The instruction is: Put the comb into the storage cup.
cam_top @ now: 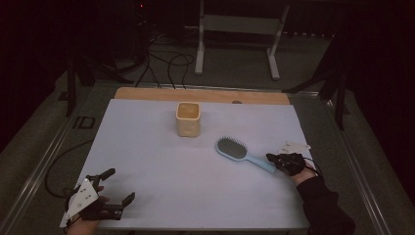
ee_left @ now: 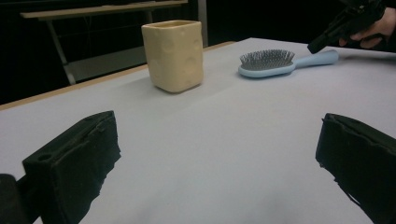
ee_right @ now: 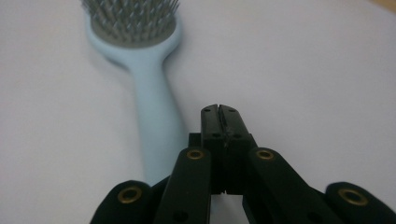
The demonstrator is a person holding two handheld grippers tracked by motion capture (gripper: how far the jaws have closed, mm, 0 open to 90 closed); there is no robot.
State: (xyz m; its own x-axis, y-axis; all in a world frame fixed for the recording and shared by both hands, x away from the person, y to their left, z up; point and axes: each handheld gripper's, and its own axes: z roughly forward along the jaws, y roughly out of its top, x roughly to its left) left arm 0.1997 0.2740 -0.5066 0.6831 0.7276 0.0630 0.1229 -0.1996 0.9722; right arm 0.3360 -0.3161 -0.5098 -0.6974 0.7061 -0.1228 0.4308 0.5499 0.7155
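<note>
Surface: white sheet (cam_top: 161, 181) over a wooden tabletop (cam_top: 147, 93).
Room: dark, cables (cam_top: 166, 61) on the floor.
Right gripper (ee_right: 218, 109): clenched empty beside the hairbrush (ee_right: 149, 93) handle.
Left gripper (cam_top: 115, 185): released.

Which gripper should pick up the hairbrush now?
Right. The right gripper sits shut beside the hairbrush handle; the left gripper waits open at the near left corner.
</note>
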